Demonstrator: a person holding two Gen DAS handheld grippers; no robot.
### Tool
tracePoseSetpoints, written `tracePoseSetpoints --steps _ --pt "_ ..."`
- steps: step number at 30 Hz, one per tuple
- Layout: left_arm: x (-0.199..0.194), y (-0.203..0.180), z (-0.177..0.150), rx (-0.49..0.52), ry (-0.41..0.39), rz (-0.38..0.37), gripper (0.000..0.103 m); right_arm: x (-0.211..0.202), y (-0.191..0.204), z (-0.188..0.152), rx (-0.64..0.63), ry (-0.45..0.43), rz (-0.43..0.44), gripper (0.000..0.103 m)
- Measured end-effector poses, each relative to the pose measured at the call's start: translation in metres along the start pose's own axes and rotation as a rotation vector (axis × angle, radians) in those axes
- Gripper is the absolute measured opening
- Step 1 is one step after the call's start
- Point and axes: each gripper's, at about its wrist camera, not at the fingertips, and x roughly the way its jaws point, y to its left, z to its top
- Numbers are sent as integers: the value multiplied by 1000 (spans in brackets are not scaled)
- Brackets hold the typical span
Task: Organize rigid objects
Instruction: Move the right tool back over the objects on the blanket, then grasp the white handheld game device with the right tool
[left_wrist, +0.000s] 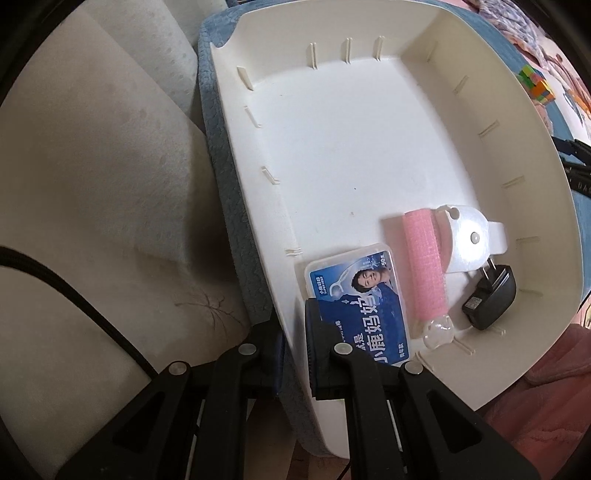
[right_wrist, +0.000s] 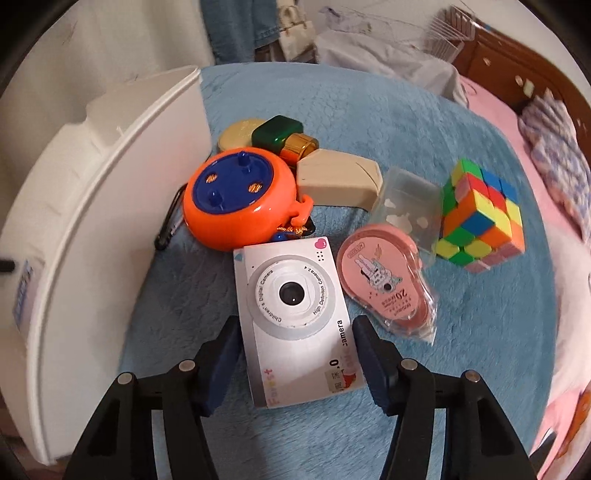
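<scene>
Bedroom setting, lit softly and evenly. Blue fleece blanket (right_wrist: 424, 122) spread across the bed, plush and slightly matted. Pink sheet (right_wrist: 495, 107) showing at the right edge, beside a brown wooden headboard (right_wrist: 498, 55) with small knobs. Rumpled white bedding (right_wrist: 388, 55) heaped at the far side, with a patterned quilt (right_wrist: 554, 122) bunched farther right. Denim fabric (right_wrist: 236, 29) hanging at the back, next to a pale wall (right_wrist: 110, 40). In the left wrist view, cream foam pillows (left_wrist: 103, 155) with a dimpled cover, lying just beside the blanket's edge (left_wrist: 218, 147).
</scene>
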Motion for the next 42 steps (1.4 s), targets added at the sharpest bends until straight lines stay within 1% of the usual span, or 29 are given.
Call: tracePoseSetpoints --steps 5,9,10,11,12,14,17,20,23,24,26,28,32,34,36,38,40,42 --pt "-1 -2 -1 39 1 -7 9 -13 2 2 47 -10 -27 60" --pt "-3 -3 -3 66 -7 -18 9 -33 7 6 83 -46 -42 58" --pt "-3 -3 -4 76 -8 -19 9 -37 10 7 86 -53 -47 36" --pt "-3 -3 -4 82 -10 -21 9 -47 13 9 90 -81 -16 12" --pt "-3 -3 -3 90 -12 -25 9 -56 16 11 95 -113 -25 4" --pt "-2 -3 -4 103 -16 -31 9 -67 20 21 107 -130 -54 3" --pt "-2 -7 -7 122 -22 -43 9 -84 22 31 144 -173 -36 4" --pt "1 -8 -9 142 -23 -50 9 -89 18 35 200 -175 -36 4" --pt "0 -9 -10 160 -25 -57 10 -88 14 31 255 -154 -31 5" --pt "0 -10 -11 163 -26 -58 10 -89 15 27 267 -149 -30 8" --pt "0 -12 -11 172 -28 -59 11 -88 9 20 309 -132 -19 16" --pt "0 -10 -11 179 -28 -61 12 -84 2 14 353 -122 -11 33" --pt "-1 -10 -11 184 -24 -67 12 -80 -13 4 452 -104 8 47" --pt "-1 -9 -7 184 -21 -69 12 -78 -22 -2 499 -94 13 59" --pt "-1 -4 -4 179 -18 -72 12 -74 -31 -6 534 -79 11 64" --pt "2 -2 -2 173 -14 -75 12 -71 -38 -10 550 -62 3 64" --pt "3 -1 0 167 -10 -76 12 -65 -46 -14 563 -40 -12 69" --pt "5 1 2 160 -7 -78 12 -60 -52 -16 572 -21 -21 72"
